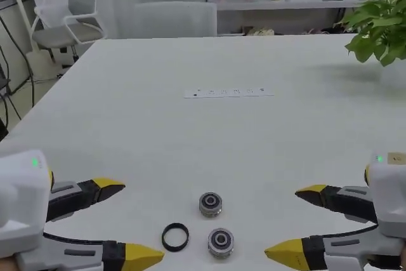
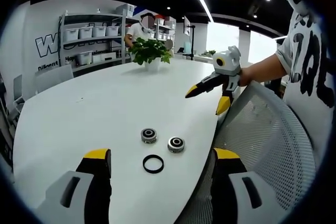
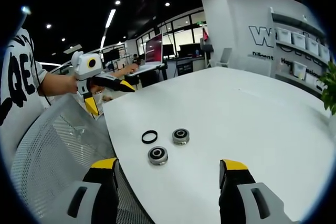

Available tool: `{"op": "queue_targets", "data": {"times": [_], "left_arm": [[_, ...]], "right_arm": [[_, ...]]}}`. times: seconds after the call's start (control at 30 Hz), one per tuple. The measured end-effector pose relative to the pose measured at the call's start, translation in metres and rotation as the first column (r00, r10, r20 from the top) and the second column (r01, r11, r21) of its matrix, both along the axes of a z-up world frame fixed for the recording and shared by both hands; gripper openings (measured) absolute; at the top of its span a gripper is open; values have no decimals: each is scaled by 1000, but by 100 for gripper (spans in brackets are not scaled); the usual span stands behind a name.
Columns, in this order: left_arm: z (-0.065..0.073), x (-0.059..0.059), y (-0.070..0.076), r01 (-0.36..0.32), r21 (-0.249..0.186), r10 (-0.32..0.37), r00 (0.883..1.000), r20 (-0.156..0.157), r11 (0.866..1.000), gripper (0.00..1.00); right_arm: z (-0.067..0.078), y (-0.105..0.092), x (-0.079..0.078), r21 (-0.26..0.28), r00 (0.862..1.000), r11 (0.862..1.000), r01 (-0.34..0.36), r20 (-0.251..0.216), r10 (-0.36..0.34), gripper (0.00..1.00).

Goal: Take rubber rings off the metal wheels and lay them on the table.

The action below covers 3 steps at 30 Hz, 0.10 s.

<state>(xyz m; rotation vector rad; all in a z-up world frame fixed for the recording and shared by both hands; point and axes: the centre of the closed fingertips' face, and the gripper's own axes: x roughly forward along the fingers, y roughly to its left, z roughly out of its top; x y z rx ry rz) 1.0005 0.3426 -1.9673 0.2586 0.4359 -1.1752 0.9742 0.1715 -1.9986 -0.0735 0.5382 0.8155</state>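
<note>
Count of rings off: one. A thin black rubber ring [image 1: 175,236] lies flat on the white table [image 1: 190,138], close to the near edge, in front of you. Just right of it, and apart from it, sits the near wheel [image 1: 221,242], a small round metal wheel with a dark centre. The far wheel [image 1: 210,203], of the same make, stands just beyond, and the two do not touch. At this size you cannot tell which wheel is bare and which carries rubber on its rim. My judgement is that one ring is done and one more is probably left.

Your left gripper [image 1: 139,221], yellow-tipped, is held left of the group with its jaws spread wide and nothing between them. Your right gripper [image 1: 282,223] mirrors it on the right, likewise spread and empty. Neither touches a wheel or the ring.

Surroundings: a white paper strip [image 1: 228,92] lies mid-table, well apart from the work. A green potted plant [image 1: 379,26] stands at the far right, and white office chairs [image 1: 63,17] sit beyond the far left corner. Nothing stands between either gripper and the wheels.
</note>
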Motion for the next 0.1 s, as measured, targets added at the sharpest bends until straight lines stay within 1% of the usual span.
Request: {"op": "queue_targets", "data": {"times": [0.1], "left_arm": [[-1, 0, 0, 2, 5, -2, 1000, 0, 1000, 78]], "right_arm": [[0, 0, -1, -2, 1000, 1000, -4, -1, 4, 80]]}}
